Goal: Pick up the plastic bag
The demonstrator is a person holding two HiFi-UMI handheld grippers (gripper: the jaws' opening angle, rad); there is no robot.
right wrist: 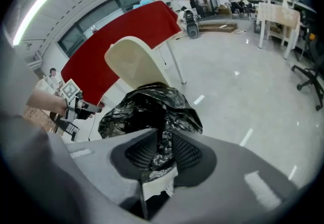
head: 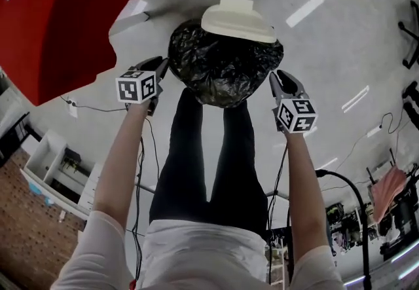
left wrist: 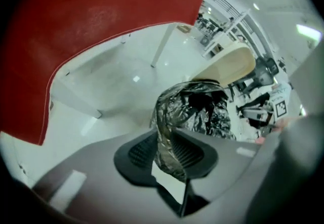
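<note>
**One black bag between two parted grippers**

Closest to my head camera is the person's white top (head: 203, 249), with two bare forearms reaching out from it and two legs in black trousers (head: 203, 158) running up the middle. Each arm ends in one gripper with its marker cube.

The single plastic bag (head: 222, 63), black and crinkled, sits at 12 o'clock just past the legs and covers the feet. I cannot tell whether it rests on the floor (head: 340, 53).

The left gripper (head: 160, 66) is at the bag's 9 o'clock and the right gripper (head: 278, 80) at its 4 o'clock, both at its edge. In the left gripper view the jaws stand somewhat apart, with one fold of the bag's film hanging in the gap between the ribbed pads (left wrist: 139, 151). The right gripper view shows the same: jaws parted, a strip of film between the pads (right wrist: 139, 153), not squeezed flat.

One cream chair (head: 237, 20) touches the bag at its 12 o'clock. One red table (head: 65, 14) fills the 10 o'clock corner.
</note>
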